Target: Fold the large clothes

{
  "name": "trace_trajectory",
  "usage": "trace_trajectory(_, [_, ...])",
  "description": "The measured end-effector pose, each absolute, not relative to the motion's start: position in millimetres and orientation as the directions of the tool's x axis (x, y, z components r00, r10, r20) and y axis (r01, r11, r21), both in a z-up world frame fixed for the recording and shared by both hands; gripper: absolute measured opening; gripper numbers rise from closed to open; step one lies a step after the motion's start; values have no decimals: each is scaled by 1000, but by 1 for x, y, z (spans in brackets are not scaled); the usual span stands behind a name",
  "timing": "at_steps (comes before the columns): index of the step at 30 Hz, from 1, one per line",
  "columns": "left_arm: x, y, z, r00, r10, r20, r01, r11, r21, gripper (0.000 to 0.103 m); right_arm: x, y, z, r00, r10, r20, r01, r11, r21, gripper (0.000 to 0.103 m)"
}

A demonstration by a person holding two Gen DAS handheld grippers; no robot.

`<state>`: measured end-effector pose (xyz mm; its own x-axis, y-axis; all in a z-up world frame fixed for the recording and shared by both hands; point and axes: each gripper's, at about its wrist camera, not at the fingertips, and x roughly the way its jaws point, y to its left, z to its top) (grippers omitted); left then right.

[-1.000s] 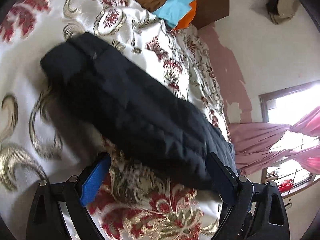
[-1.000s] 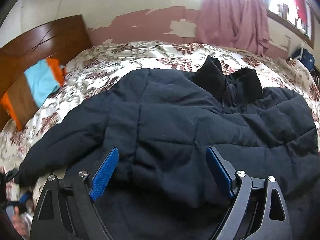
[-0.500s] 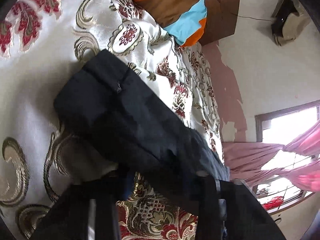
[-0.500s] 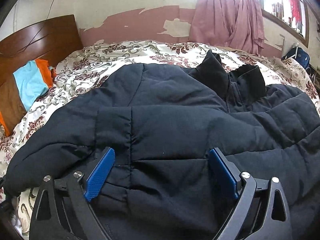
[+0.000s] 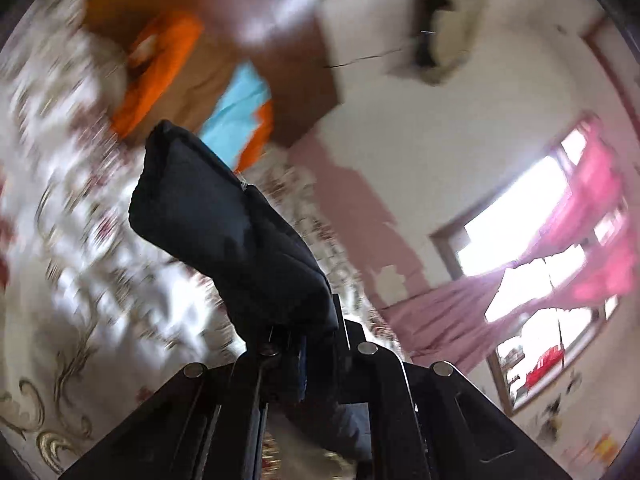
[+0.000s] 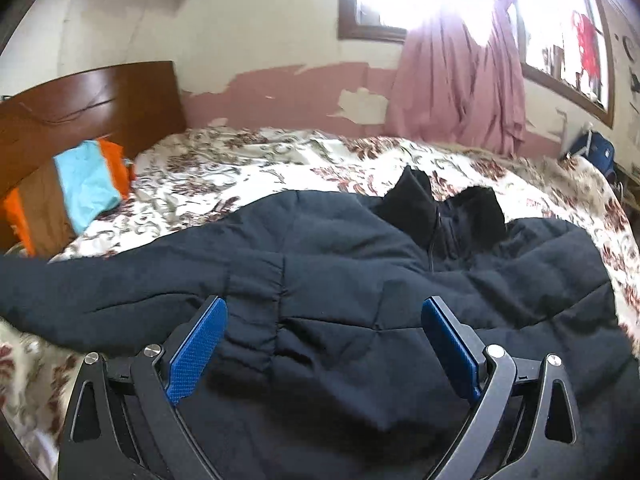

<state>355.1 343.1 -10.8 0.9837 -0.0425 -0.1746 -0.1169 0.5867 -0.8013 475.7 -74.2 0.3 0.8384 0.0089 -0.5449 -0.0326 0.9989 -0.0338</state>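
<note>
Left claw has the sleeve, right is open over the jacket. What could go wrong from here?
1. The left claw pinches only the sleeve near its cuff; the puffy fabric might slip out mid-swing, and the view is blurred by motion.
2. The right claw is open over the jacket, not holding it, so pulling the sleeve may drag the body across the bedspread.

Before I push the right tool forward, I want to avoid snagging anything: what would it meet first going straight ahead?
The open right tool would most likely meet the dark padded jacket first; its quilted body lies directly between and ahead of the fingers. The collar sits farther along, though depth is unclear.
</note>
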Motion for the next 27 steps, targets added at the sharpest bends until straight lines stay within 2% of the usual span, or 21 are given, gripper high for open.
trace_trajectory(8, [335,254,82,983,-176,-44,112,782,-613,8,423,-132,23,840,41,-541,-70,997,-34,95])
trace_trajectory(12, [331,182,106,952,-302,-54,236,834,-499,8,397,-188,22,830,20,-557,-25,1000,-1,95])
trace_trajectory(16, [333,110,104,900,-424,-103,344,835,-431,8,374,-248,17,830,5,-558,40,997,68,95])
trace_trajectory(21, [342,24,76,799,-554,-236,453,811,-372,8,353,-317,0,822,10,-570,110,978,175,95])
trace_trajectory(27, [349,-44,23,684,-610,-400,509,792,-338,8,337,-359,-24,812,55,-581,113,962,248,96])
